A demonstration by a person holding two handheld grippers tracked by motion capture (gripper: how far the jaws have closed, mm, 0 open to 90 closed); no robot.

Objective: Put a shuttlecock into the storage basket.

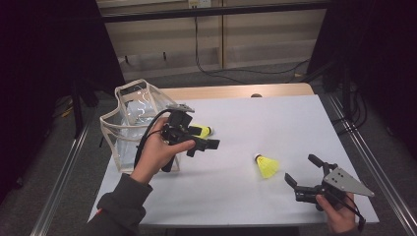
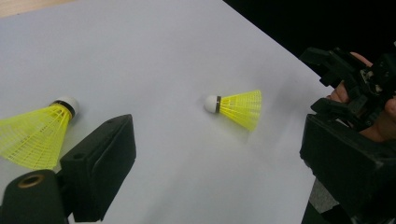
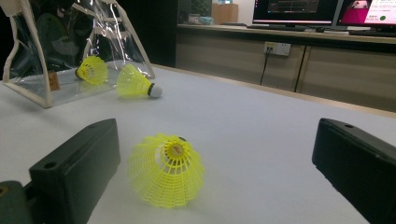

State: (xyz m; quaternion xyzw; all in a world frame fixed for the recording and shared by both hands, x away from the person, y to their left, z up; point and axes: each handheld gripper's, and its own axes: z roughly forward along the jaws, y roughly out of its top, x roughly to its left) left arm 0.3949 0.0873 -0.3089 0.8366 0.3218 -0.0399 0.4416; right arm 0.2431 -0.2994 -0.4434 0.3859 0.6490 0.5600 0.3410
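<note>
A yellow shuttlecock (image 1: 267,165) with a white cork lies on its side on the white table (image 1: 246,118), right of centre. My right gripper (image 1: 302,168) stands open just to its right, and the shuttlecock (image 3: 166,170) lies between and slightly ahead of its jaws. A second yellow shuttlecock (image 1: 202,131) lies beside the clear bag (image 1: 130,123). My left gripper (image 1: 204,146) is held open over the table next to it, with nothing between its jaws; that shuttlecock (image 2: 37,135) lies left of its left jaw. A third shuttlecock (image 3: 92,70) rests inside the bag (image 3: 28,93).
The clear bag with cream trim stands at the table's left edge. A wooden strip (image 1: 236,91) runs along the table's far edge. Cables (image 1: 231,73) lie on the floor beyond. Monitors (image 3: 322,11) stand on a counter in the right gripper view.
</note>
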